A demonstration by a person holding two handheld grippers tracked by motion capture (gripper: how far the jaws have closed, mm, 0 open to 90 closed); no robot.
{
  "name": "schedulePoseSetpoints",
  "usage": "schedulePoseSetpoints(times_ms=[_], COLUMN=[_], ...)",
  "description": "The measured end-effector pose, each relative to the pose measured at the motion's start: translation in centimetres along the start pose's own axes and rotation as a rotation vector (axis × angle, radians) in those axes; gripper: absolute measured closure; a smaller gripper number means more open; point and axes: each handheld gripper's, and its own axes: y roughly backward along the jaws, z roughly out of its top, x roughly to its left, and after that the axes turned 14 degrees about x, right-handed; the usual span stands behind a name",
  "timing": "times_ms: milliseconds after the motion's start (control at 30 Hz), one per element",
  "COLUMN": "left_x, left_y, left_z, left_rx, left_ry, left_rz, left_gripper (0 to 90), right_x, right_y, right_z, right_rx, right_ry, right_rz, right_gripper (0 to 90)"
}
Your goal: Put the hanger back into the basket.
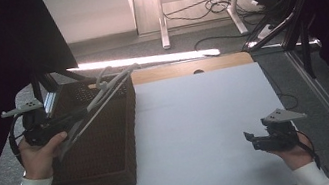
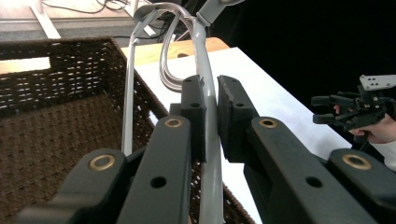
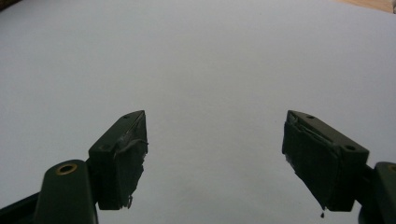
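Black pads of the left gripper are being clamped on a grey hanger, carried above the wicker basket at frame left, likely for dropping in; right gripper is being held wide open, empty.

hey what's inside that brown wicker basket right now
Nothing lies on the visible woven floor of the basket. The left gripper holds grey clothes hangers above its near rim, not inside. In the left gripper view the jaws cover the near corner, so that part cannot be seen.
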Motion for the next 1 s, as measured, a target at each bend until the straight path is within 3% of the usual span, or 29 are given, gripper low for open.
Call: schedulePoseSetpoints(times_ms=[600, 1000], left_x=[2.5, 3.8], left_y=[0.9, 1.8], left_z=[-1.6, -3.3], left_rx=[0.010, 0.008], left_ry=[0.032, 0.025], left_rz=[0.054, 0.038], left_gripper=[82.4, 82.4], right_x=[0.1, 0.1], right_y=[0.0, -0.2], right_z=[0.0, 0.0], right_rx=[0.004, 0.007], right_ry=[0.002, 0.002], right_rz=[0.000, 0.000], right_gripper=[22.4, 22.4])
